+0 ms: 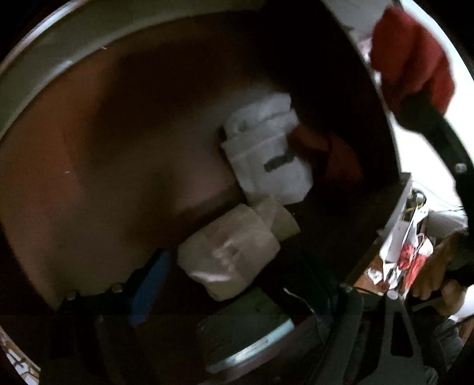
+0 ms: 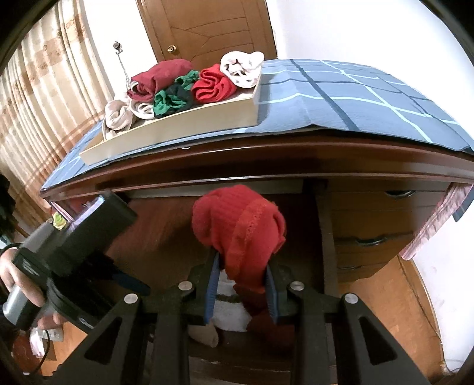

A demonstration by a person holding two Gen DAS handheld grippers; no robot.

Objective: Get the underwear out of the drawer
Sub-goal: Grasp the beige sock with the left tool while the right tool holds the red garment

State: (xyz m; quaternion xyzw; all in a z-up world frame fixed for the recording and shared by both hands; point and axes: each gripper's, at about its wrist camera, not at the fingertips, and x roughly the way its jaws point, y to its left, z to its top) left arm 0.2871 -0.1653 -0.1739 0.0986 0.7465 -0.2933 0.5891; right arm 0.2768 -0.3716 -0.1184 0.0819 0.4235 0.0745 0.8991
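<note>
My right gripper (image 2: 241, 284) is shut on red underwear (image 2: 240, 231) and holds it above the open drawer; it also shows in the left wrist view (image 1: 411, 56). My left gripper (image 1: 234, 296) is down inside the open drawer (image 1: 89, 148), its blue-padded fingers (image 1: 149, 284) spread apart, right over a rolled beige piece (image 1: 234, 251). A folded white piece (image 1: 266, 151) lies beyond it, with an orange-red piece (image 1: 323, 148) beside that. The left gripper's body shows in the right wrist view (image 2: 74, 245).
A wooden tray (image 2: 177, 124) with several rolled underwear pieces stands on the blue checked cloth (image 2: 355, 97) on the dresser top. Closed drawers with dark handles (image 2: 373, 240) are at the right. A curtain (image 2: 38, 97) hangs at the left, a door (image 2: 207, 26) behind.
</note>
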